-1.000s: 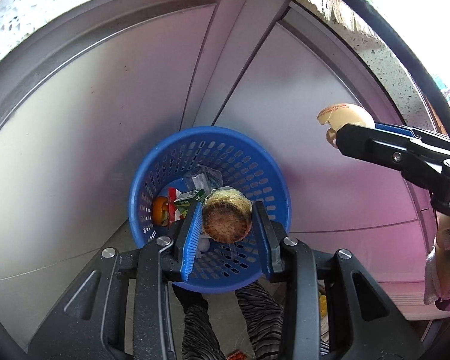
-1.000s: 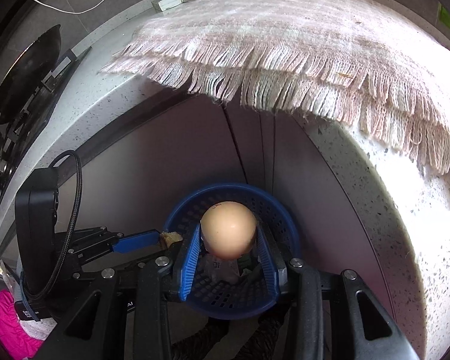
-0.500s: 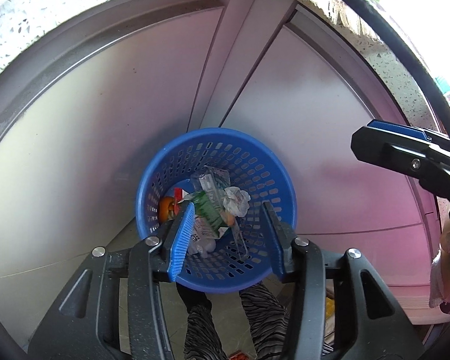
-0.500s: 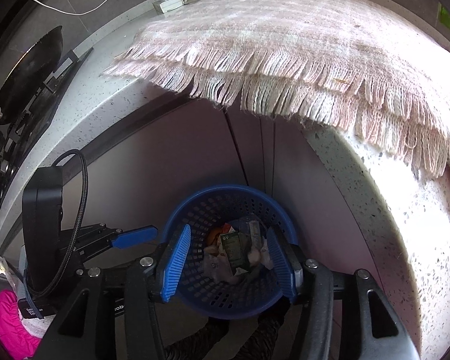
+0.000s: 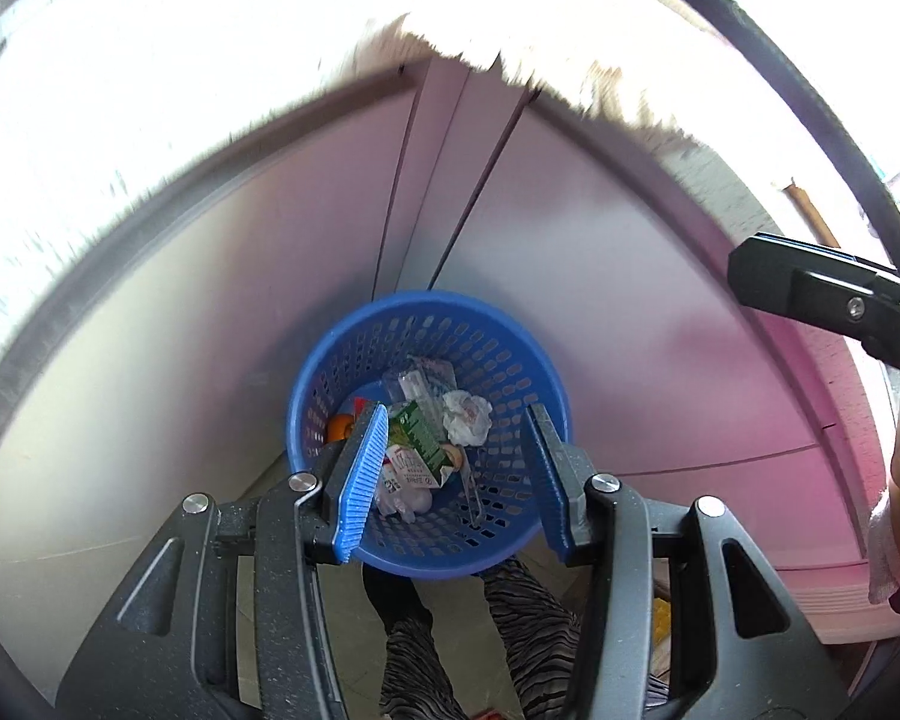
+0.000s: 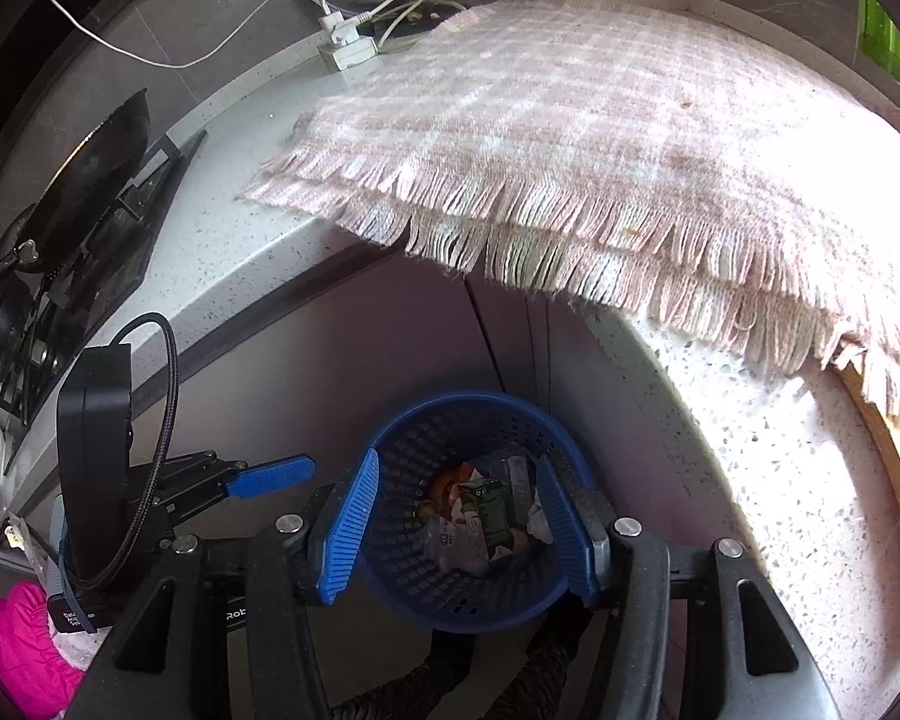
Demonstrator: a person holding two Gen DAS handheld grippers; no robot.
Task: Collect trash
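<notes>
Trash — a green carton, crumpled paper and wrappers — lies inside the round blue perforated plastic basket on the floor, against the cabinet below the speckled counter, an easy drop. Left tool and right tool hang over it with jaws apart and empty; the right's have just been opening

A: What lies between the fingers of the right claw?

B: Nothing is held; the jaws have just been opening and stand apart above the blue basket. Inside it lie a green carton, crumpled wrappers and an orange item.

A: And to the left?

B: The left claw, one blue pad visible, beside the basket.

A: Above?

B: A fringed checked cloth overhangs the speckled table; a dark pan sits far left.
</notes>
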